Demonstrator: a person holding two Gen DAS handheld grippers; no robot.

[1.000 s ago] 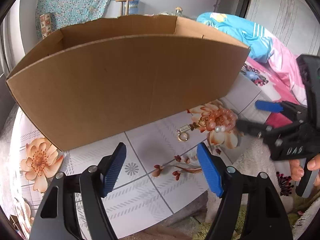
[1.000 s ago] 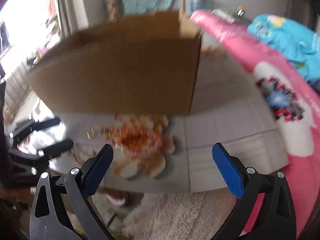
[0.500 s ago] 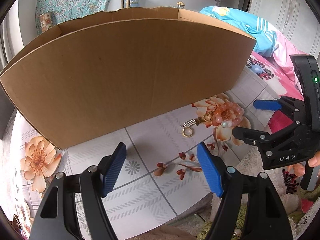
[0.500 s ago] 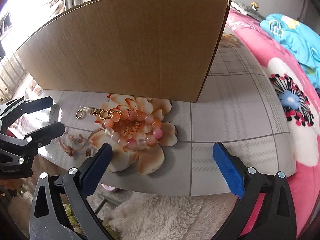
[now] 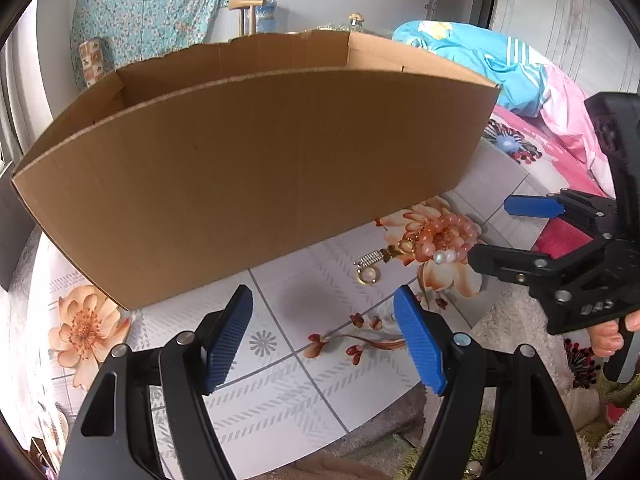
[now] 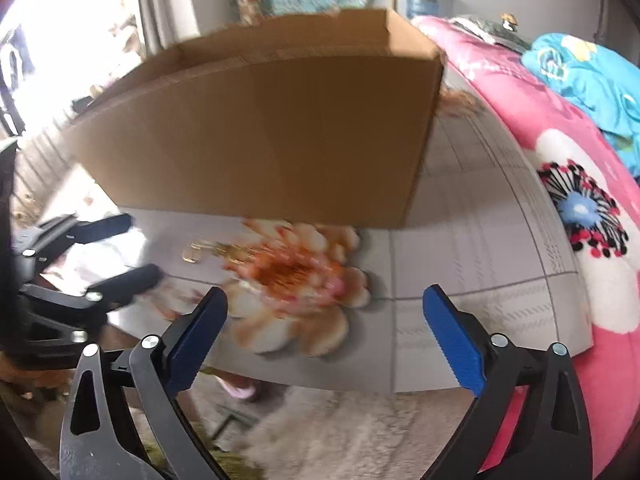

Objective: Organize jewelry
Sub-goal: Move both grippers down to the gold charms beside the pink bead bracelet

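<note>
A bracelet of orange and pink beads (image 5: 444, 236) lies on a printed flower on the table (image 5: 280, 380), just in front of a large open cardboard box (image 5: 260, 160). Left of the bracelet lie a gold ring (image 5: 367, 275) and a small gold spring clasp (image 5: 370, 258). My left gripper (image 5: 324, 340) hovers open over bare table, short of the ring. My right gripper (image 5: 496, 232) comes in from the right, open, its fingertips level with the bracelet. The right wrist view is blurred: bracelet (image 6: 288, 268), ring (image 6: 192, 254), right gripper (image 6: 326, 336) open and empty, left gripper (image 6: 132, 250) at the left.
The box (image 6: 260, 132) walls off the far side of the table. A pink flowered blanket (image 6: 560, 160) and blue fabric (image 5: 480, 60) lie on a bed to the right. A shaggy pale rug (image 6: 340, 432) lies below the table's near edge.
Both cameras wobbled slightly and the right wrist view has blurred. The jewelry has not moved. Both grippers stay open, with the right one still beside the bracelet.
</note>
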